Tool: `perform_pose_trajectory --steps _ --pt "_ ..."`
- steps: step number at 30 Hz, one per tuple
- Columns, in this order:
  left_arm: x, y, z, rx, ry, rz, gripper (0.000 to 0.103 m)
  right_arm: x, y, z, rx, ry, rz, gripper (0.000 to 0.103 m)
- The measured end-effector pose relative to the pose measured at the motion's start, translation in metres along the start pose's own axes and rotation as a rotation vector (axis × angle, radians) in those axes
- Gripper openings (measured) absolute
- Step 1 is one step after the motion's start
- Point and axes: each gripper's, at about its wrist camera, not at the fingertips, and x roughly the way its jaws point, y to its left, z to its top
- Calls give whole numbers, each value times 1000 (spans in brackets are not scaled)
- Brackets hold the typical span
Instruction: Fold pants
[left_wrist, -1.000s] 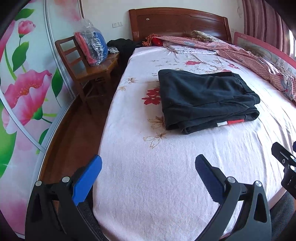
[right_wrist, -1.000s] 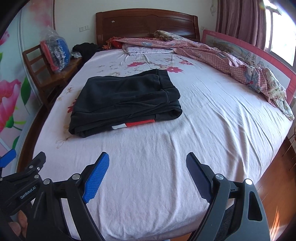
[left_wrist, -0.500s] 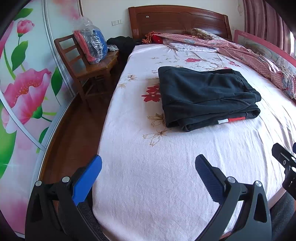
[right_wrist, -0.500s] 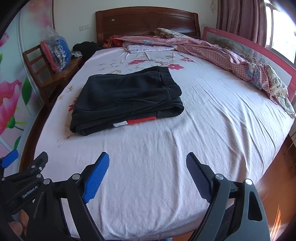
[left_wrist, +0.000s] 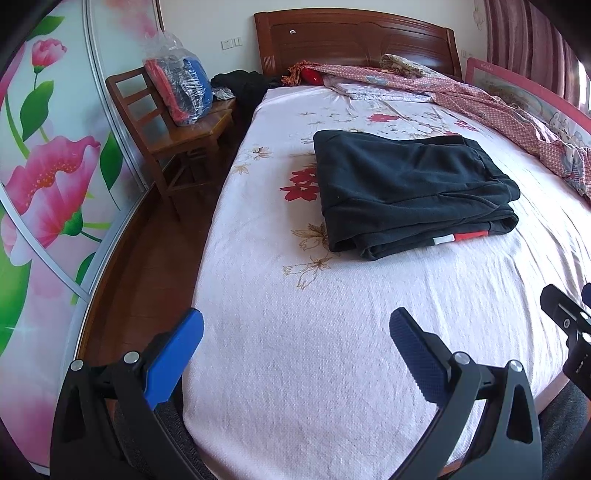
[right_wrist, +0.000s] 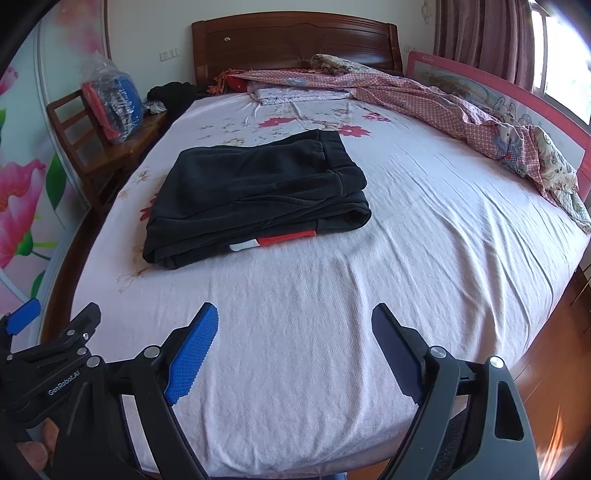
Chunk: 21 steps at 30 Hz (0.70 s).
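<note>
Dark pants (left_wrist: 410, 188) (right_wrist: 255, 195) lie folded into a thick rectangle on the pink flowered bed sheet (left_wrist: 332, 350) (right_wrist: 424, 240), a white and red stripe showing along the near edge. My left gripper (left_wrist: 295, 328) hangs open over the foot of the bed, well short of the pants, with nothing between its blue pads. My right gripper (right_wrist: 295, 325) is open too, equally far back from the pants and empty. Part of the right gripper shows at the right edge of the left wrist view, and the left gripper sits at the lower left of the right wrist view.
A wooden chair (left_wrist: 166, 129) with a plastic-wrapped bundle (left_wrist: 181, 88) stands left of the bed by a flowered wardrobe door (left_wrist: 48, 192). A wooden headboard (right_wrist: 295, 44) is at the far end. A checked quilt (right_wrist: 461, 110) lies along the right side against a pink rail.
</note>
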Motion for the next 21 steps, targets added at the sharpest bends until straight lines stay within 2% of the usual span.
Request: perform_pose_trajectory --steps 19,21 --pt "-2 0 0 -5 -7 -9 101 0 3 0 -5 5 7 85" --pt "-4 2 1 -19 -11 -43 101 0 3 0 -4 7 10 85"
